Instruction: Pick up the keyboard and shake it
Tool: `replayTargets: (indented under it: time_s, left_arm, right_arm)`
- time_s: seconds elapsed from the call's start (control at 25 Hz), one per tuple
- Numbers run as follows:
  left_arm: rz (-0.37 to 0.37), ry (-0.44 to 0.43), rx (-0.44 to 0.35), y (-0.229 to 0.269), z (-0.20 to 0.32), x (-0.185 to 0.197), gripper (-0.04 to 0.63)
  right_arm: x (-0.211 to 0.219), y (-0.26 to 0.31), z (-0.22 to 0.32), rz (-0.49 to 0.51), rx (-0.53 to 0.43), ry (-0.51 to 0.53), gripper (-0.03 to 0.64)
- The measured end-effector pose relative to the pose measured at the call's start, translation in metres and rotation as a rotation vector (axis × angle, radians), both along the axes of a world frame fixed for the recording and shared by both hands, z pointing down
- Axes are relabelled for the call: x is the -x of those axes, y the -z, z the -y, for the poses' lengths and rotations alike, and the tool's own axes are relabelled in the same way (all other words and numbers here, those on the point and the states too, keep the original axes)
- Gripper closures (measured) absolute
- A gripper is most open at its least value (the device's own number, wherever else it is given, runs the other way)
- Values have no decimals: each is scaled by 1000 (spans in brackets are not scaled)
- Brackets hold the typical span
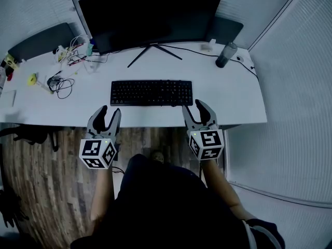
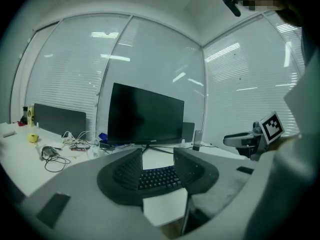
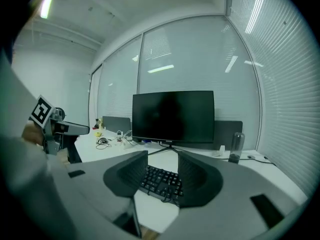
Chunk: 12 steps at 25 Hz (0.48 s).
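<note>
Head view: the person's forearms reach forward from the bottom of the frame, one tool in each hand. The left gripper [image 1: 110, 112] and the right gripper [image 1: 194, 109] point at the front edge of a white desk [image 1: 233, 100]. Each has its jaws spread and empty. The black keyboard [image 1: 151, 93] lies flat on the desk between them. Its left end is just beyond the left tool's tips and its right end is just beside the right tool's tips. Whether they touch cannot be told. Behind it stands a dark monitor [image 1: 150, 14], with a bottle [image 1: 226, 54] to the right and loose cables [image 1: 62, 84] to the left. Wooden floor [image 1: 46, 180] shows below the desk.

Left gripper view: the tool points nearly level, with the two dark jaws apart. The keyboard [image 2: 157, 177] shows in the gap, lying farther off on the desk. The monitor [image 2: 145, 116] stands behind it against frosted glass walls with blinds. The right gripper [image 2: 235, 140] shows at the right.

Right gripper view: the jaws stand apart and grip nothing. The keyboard [image 3: 161, 181] is seen through the gap. The monitor [image 3: 172, 116] and bottle [image 3: 235, 146] stand beyond.
</note>
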<state>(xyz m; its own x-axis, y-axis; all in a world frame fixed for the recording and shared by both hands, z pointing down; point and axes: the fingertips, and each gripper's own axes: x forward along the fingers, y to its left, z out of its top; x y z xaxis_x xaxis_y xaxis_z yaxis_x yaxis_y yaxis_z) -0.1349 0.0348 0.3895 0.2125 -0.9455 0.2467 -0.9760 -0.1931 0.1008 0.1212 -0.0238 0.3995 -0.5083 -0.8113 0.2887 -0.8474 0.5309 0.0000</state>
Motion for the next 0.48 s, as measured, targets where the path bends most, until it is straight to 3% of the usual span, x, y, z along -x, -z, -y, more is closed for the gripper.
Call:
replayTargets:
  time_s: [0.48]
  left_arm:
    - [-28,13,195,-80,58,38,414]
  right_arm:
    - [-6,-77,57,-67,188,-36,422]
